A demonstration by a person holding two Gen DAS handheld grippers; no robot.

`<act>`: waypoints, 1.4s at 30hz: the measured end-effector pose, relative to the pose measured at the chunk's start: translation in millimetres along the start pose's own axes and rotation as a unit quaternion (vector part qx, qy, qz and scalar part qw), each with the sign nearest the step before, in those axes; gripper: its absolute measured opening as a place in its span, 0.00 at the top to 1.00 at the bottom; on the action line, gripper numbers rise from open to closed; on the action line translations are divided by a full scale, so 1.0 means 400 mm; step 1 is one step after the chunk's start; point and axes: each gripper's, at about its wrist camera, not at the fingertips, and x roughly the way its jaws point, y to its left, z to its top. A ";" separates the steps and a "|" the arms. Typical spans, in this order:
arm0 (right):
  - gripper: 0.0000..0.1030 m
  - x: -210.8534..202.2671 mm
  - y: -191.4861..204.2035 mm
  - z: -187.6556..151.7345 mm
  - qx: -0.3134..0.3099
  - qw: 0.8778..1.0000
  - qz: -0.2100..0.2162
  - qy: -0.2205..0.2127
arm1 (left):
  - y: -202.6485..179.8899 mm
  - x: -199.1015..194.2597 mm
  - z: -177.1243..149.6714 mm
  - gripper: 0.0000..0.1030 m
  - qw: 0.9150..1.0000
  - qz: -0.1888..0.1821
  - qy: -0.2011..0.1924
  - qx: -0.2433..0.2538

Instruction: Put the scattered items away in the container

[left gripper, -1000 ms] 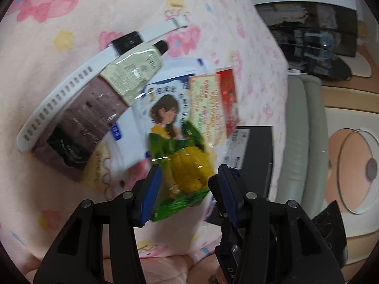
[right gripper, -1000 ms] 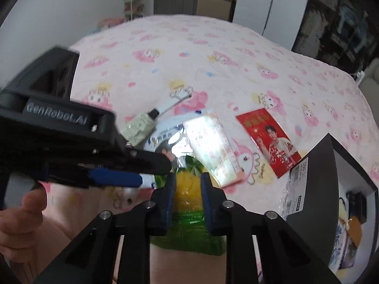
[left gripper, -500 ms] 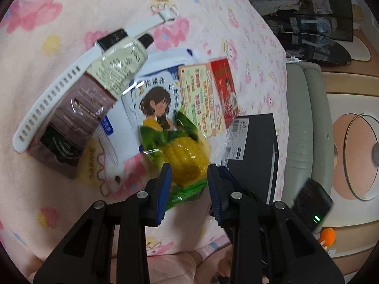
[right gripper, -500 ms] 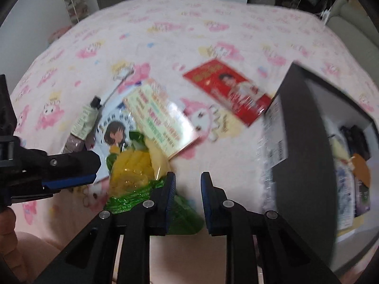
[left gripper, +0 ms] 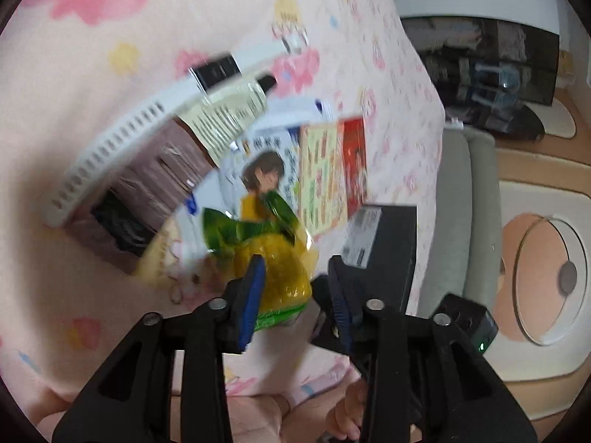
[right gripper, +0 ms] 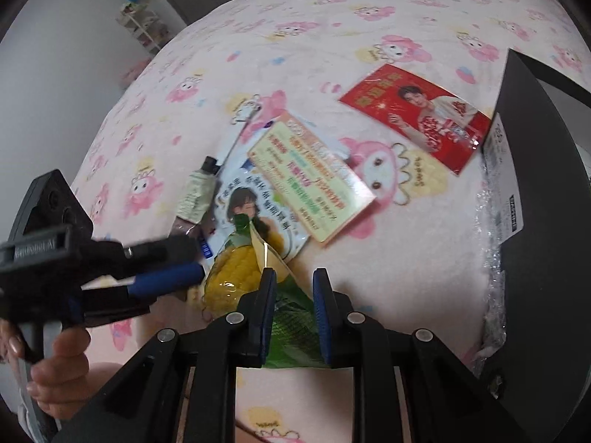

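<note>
Straddling the green end of the corn packet, the right gripper has its jaws spread, with the film lying in the gap and neither pad visibly pressing it. The left gripper is spread too, wider. One of its pads overlaps the packet's yellow middle, and the other stands clear of it, near the box. In the right view the left gripper comes in from the side, level with the packet, with a hand behind it.

My judgement is that the corn packet is the item in hand, though neither gripper holds it. It rests on the bedspread, outside the box. This pose fits a grasp being set up or one just loosened, and I cannot tell which. To get it stowed, one pair of jaws must pinch the flat green end firmly, since the film looks slick and floppy. The packet must then be lifted clear of the sachet under its tip and carried right, over the box's tall black wall.

The leaflet overlaps the sachet, a tube lies just beside them, and a red card sits apart, near the box. The left view adds a white strap and a brown pack. All of these lie on the bed, not in the box.

The box stands at the right with bubble wrap against its side. Its inside is not visible from here, so I cannot say what it holds.
</note>
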 end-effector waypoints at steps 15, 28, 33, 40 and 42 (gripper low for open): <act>0.74 -0.008 0.149 -0.041 -0.089 0.995 0.036 -0.010 | -0.005 0.008 -0.008 0.40 1.000 0.026 0.013 0.003; 0.75 -0.013 0.134 -0.065 -0.087 0.995 0.043 0.011 | 0.004 0.031 -0.003 0.55 0.996 0.086 0.009 0.003; 0.75 -0.078 0.055 -0.024 -0.041 0.997 -0.029 -0.052 | -0.008 0.026 -0.012 0.55 0.997 0.071 0.008 0.017; 0.75 0.060 -0.017 0.007 -0.017 0.995 -0.099 0.021 | -0.050 0.018 -0.025 0.66 0.997 0.042 0.014 0.058; 0.75 0.096 -0.029 0.001 -0.002 0.996 -0.079 0.041 | -0.051 0.033 -0.022 0.66 0.996 0.062 0.023 0.058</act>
